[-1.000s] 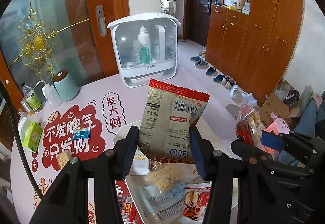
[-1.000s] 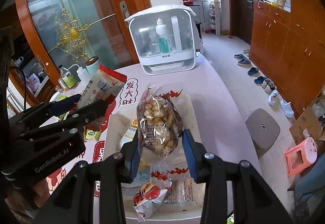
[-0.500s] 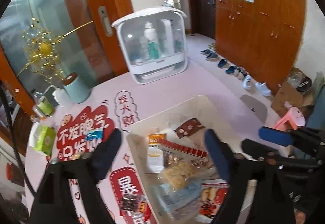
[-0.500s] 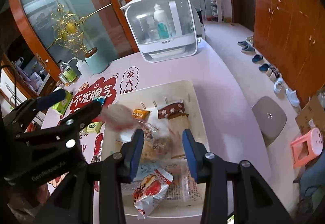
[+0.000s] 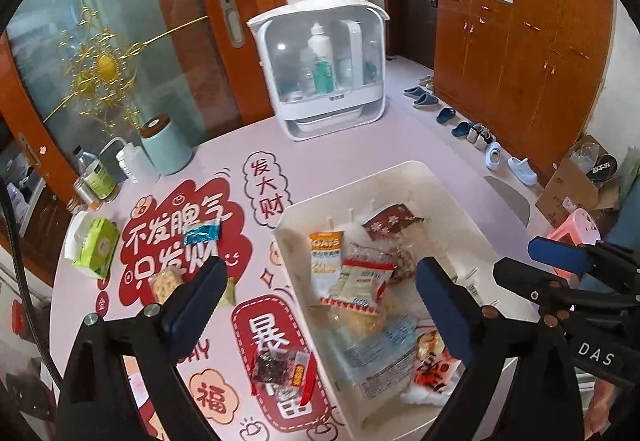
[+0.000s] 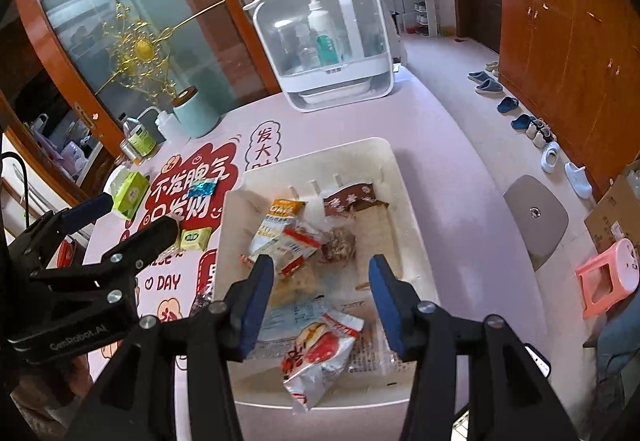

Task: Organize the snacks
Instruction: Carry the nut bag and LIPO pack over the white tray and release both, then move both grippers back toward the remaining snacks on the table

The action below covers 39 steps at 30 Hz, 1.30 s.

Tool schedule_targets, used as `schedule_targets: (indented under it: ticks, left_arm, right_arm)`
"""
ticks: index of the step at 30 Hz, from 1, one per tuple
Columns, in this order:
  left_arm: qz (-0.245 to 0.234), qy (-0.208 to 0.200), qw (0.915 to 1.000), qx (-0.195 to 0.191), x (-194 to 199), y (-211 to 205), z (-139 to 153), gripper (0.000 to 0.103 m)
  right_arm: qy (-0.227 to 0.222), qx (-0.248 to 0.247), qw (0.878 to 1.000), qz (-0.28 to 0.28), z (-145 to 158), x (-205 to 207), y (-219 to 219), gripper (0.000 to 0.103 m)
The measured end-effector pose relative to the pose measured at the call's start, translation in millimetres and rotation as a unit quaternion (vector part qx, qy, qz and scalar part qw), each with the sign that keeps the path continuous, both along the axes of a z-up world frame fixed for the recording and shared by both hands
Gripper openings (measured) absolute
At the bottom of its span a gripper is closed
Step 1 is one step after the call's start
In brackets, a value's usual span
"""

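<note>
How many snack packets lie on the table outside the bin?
4: a blue packet on the red print, a cracker packet and a green packet just nearer the camera, a dark packet beside the bin. More may be hidden.

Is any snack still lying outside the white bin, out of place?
Yes. A dark snack packet lies on the table mat beside the white bin, and a blue wrapper, a cracker packet and a yellow packet lie farther left.

Left gripper (image 5: 320,297) black with silver screws, right gripper (image 6: 322,287) alike, blue-padded jaws, white lettering
</note>
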<state>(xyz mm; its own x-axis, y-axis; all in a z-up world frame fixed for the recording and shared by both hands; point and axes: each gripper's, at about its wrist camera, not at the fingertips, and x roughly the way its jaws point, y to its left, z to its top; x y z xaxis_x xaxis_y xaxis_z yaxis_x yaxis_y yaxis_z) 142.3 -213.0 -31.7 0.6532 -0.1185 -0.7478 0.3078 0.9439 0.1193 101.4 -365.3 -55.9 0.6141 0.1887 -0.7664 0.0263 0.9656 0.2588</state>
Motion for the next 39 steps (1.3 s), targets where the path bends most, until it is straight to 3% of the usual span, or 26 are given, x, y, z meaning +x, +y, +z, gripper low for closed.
schedule_targets:
  ticks: [18, 23, 28, 33, 37, 39]
  left_arm:
    - [0.117, -0.015, 0.9930, 0.000, -35.1, 124.6, 17.5, 0.095]
    - [0.132, -0.030, 0.9905, 0.025, -34.4, 162.4, 31.0, 0.095]
    - [0.140, -0.056, 0.9875, 0.045, -11.2, 205.9, 62.2, 0.095]
    - [0.149, -0.069, 0.9851, 0.052, 38.4, 248.7, 80.9, 0.095]
    - [0.146, -0.025, 0.9888, 0.017, 81.4, 271.9, 59.0, 0.095]
    - [0.147, 0.011, 0.9891, -0.001, 104.4, 278.8, 31.9, 0.095]
  right_arm:
    - [-0.021, -0.023, 0.993, 0.117, 20.5, 4.7, 107.2, 0.050]
    - [-0.032, -0.044, 0.988, 0.146, 32.4, 12.7, 140.9, 0.050]
    - [-0.041, -0.055, 0.985, 0.160, 55.4, 33.2, 166.7, 0.050]
    - [-0.033, -0.045, 0.987, 0.151, 71.6, 83.8, 187.5, 0.054]
    - [0.002, -0.022, 0.990, 0.140, 56.2, 142.1, 206.0, 0.058]
    - [0.028, -0.011, 0.990, 0.137, 36.0, 175.0, 217.1, 0.058]
